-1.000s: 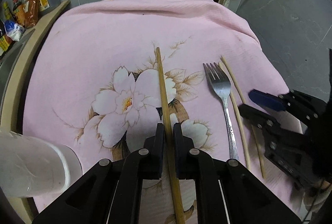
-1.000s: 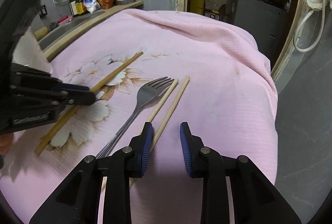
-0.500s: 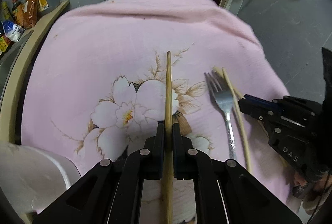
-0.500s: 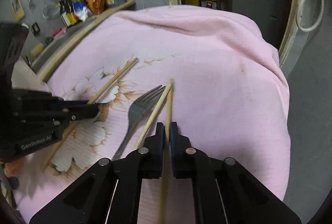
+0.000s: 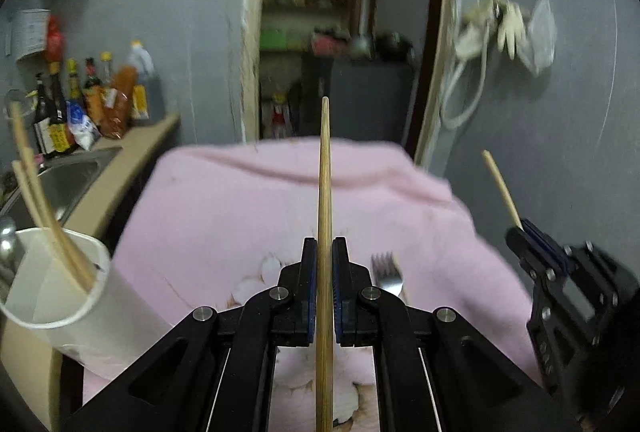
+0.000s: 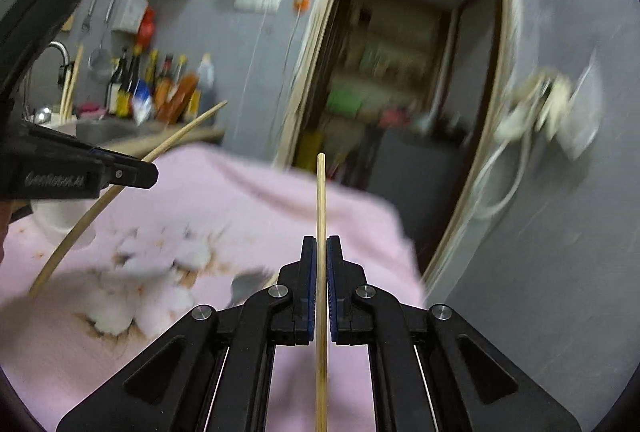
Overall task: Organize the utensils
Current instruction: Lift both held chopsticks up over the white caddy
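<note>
We see a home kitchen: sauce bottles [image 5: 80,104] beside a steel sink [image 5: 68,180], pantry shelves [image 6: 392,60] beyond

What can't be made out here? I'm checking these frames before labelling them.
- Left wrist view: silver metal fork, handle hidden behind the left gripper.
- Right wrist view: fork blurred; white cylindrical cup mostly hidden by the left gripper.
- Both views: held wooden chopsticks, lower ends cut off by the frame.

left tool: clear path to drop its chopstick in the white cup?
Probably yes. The left tool is shut on a chopstick, and the white cup stands open-topped at its near left. Only two chopsticks lean inside; the right tool is far off.
</note>
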### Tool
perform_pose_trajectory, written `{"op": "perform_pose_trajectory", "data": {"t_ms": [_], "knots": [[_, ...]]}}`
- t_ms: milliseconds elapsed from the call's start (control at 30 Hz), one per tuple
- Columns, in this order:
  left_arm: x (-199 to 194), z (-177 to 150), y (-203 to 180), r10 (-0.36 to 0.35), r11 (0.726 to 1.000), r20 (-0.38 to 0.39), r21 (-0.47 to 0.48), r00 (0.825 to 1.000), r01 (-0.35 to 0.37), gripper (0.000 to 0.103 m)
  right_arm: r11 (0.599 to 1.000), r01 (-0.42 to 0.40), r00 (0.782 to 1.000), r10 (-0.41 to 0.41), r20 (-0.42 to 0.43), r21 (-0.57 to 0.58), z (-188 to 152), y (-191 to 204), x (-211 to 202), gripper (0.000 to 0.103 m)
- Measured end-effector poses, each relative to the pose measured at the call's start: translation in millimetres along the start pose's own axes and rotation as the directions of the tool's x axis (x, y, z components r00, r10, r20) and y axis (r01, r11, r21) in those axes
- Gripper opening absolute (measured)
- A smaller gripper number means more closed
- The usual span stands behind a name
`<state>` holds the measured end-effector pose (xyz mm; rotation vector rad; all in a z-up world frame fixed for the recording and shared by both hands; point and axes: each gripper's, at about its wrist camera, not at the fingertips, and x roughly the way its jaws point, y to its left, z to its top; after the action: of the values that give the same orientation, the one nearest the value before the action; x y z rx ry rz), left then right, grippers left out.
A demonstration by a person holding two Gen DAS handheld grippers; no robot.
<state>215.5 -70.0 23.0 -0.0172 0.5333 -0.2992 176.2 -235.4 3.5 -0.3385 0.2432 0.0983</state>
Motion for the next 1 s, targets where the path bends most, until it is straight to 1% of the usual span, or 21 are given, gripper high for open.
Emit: {"op": "perform_pose_trajectory", "data": {"t_ms": [67, 100, 167, 267, 333, 433, 567, 600, 633, 733, 800, 867, 900, 967, 1000], "knots": [[-15.4, 2.6, 0.2, 0.020, 1.000, 0.079, -0.001, 0.997, -0.020, 0.005, 0.999, 0.045, 0.996, -0.044, 0.071, -0.013, 5.8, 3.7, -11.2, 0.003], [-23.1, 4.4, 0.0, 0.028, 1.000, 0.120, 0.000, 0.992, -0.028, 0.005, 0.998, 0.059, 0.994, -0.057, 0.094, -0.014, 8.1, 5.2, -14.7, 0.003], [-32.5, 12.0, -1.3, 0.035, 0.999, 0.176, -0.001, 0.984, -0.035, 0.005, 0.996, 0.087, 0.985, -0.085, 0.150, -0.010, 14.7, 8.7, -23.1, 0.003], [-52.6, 20.7, 4.4, 0.034, 0.999, 0.258, -0.011, 0.965, -0.032, 0.005, 0.993, 0.117, 0.964, -0.115, 0.241, 0.005, 27.9, 12.6, -37.8, 0.003], [-63.0, 25.7, 9.1, 0.031, 0.999, 0.294, -0.019, 0.955, -0.027, 0.005, 0.993, 0.119, 0.950, -0.119, 0.290, 0.017, 37.2, 16.7, -43.2, 0.003], [-84.6, 34.4, 23.1, 0.034, 0.999, 0.342, -0.037, 0.939, -0.022, 0.005, 0.995, 0.092, 0.931, -0.101, 0.350, 0.042, 55.7, 21.1, -50.9, 0.003], [-111.7, 46.4, 46.8, 0.071, 0.997, 0.398, -0.056, 0.915, -0.053, 0.005, 0.997, 0.005, 0.911, -0.038, 0.411, 0.083, 83.2, 33.9, -53.6, 0.003], [-118.5, 47.4, 53.4, 0.081, 0.996, 0.407, -0.062, 0.910, -0.061, 0.005, 0.994, -0.038, 0.906, -0.008, 0.423, 0.099, 93.4, 38.8, -51.7, 0.003], [-124.3, 49.6, 61.0, 0.096, 0.995, 0.416, -0.072, 0.904, -0.072, 0.005, 0.992, -0.062, 0.905, 0.011, 0.426, 0.106, 99.1, 43.7, -51.6, 0.003], [-140.5, 54.7, 85.9, 0.144, 0.988, 0.433, -0.109, 0.890, -0.107, 0.005, 0.981, -0.148, 0.892, 0.079, 0.446, 0.123, 121.1, 61.6, -44.5, 0.003], [-148.0, 57.0, 100.7, 0.174, 0.983, 0.438, -0.131, 0.882, -0.129, 0.005, 0.969, -0.214, 0.879, 0.135, 0.457, 0.125, 138.1, 76.8, -38.0, 0.003], [-153.8, 59.8, 119.2, 0.214, 0.974, 0.443, -0.161, 0.871, -0.158, 0.005, 0.947, -0.290, 0.861, 0.197, 0.469, 0.136, 151.2, 86.5, -32.3, 0.003], [-155.9, 60.7, 128.6, 0.230, 0.970, 0.444, -0.176, 0.866, -0.168, 0.005, 0.925, -0.348, 0.846, 0.240, 0.477, 0.151, 160.3, 92.8, -26.8, 0.003], [-157.0, 61.7, 147.0, 0.264, 0.960, 0.437, -0.209, 0.860, -0.189, 0.005, 0.889, -0.425, 0.820, 0.298, 0.488, 0.170, 168.8, 102.3, -19.9, 0.003], [-156.4, 61.1, 156.2, 0.279, 0.954, 0.431, -0.228, 0.858, -0.195, 0.005, 0.862, -0.473, 0.801, 0.336, 0.495, 0.180, 174.8, 108.5, -12.6, 0.003]]}}
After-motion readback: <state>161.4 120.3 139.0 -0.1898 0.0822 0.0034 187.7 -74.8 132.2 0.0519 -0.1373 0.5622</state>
